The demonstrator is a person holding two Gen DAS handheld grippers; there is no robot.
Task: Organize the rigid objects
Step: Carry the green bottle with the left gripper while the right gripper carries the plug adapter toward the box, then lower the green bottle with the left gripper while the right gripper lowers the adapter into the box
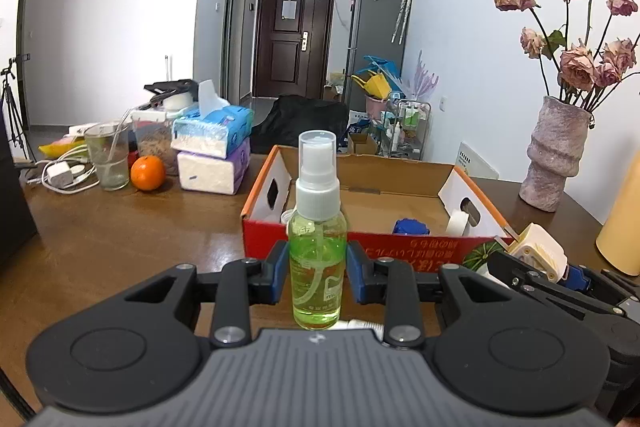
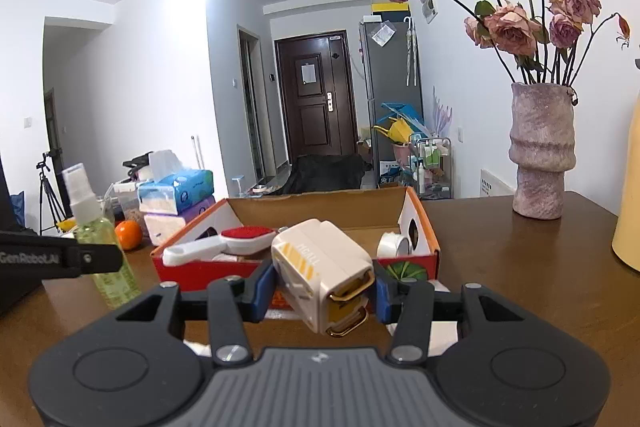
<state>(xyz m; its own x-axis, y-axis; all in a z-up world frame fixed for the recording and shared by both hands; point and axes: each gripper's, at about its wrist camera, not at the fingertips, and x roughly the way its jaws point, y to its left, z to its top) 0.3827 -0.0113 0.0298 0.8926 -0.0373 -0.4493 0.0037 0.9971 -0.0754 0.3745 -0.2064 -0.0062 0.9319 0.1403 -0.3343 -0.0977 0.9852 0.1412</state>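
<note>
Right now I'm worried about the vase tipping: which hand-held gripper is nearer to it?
Right. The right hand-held gripper, shut on the white case, is left of the vase; the left hand-held gripper, holding the spray bottle, is farther left.

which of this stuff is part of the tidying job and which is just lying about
Job: spray bottle in left gripper; cream box in right gripper; cardboard box; tape roll; brush.

Lying about: vase; orange; tissue packs; glass.

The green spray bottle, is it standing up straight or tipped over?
Upright. The green spray bottle has its white nozzle on top, gripped at its sides by the left gripper.
</note>
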